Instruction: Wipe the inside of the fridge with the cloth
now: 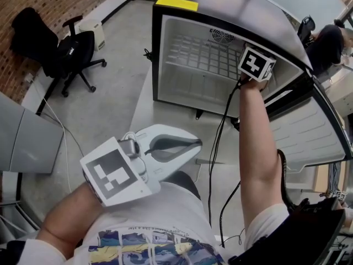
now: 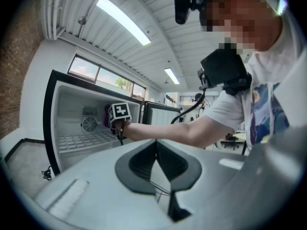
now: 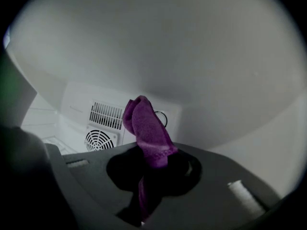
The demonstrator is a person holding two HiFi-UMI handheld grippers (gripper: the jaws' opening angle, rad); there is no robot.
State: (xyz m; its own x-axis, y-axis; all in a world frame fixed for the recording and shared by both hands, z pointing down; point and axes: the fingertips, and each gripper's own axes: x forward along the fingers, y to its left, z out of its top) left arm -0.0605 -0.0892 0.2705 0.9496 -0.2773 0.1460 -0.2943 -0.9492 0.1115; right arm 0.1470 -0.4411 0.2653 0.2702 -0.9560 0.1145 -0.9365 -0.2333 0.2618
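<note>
Nearest, the left hand-held gripper [image 1: 196, 143] hangs outside the fridge [image 1: 231, 1], well apart from it, its jaws together on nothing. Inside the open fridge, the right hand-held gripper [image 3: 152, 163] is clamped on the purple cloth [image 3: 146, 128], near the rear fan grille [image 3: 100, 140].

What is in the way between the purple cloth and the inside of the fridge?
Nothing visible. The right gripper holds the cloth inside the open fridge, facing bare white wall.

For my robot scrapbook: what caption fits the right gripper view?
Right gripper clamps a purple cloth inside the fridge, near its back fan grille.
</note>
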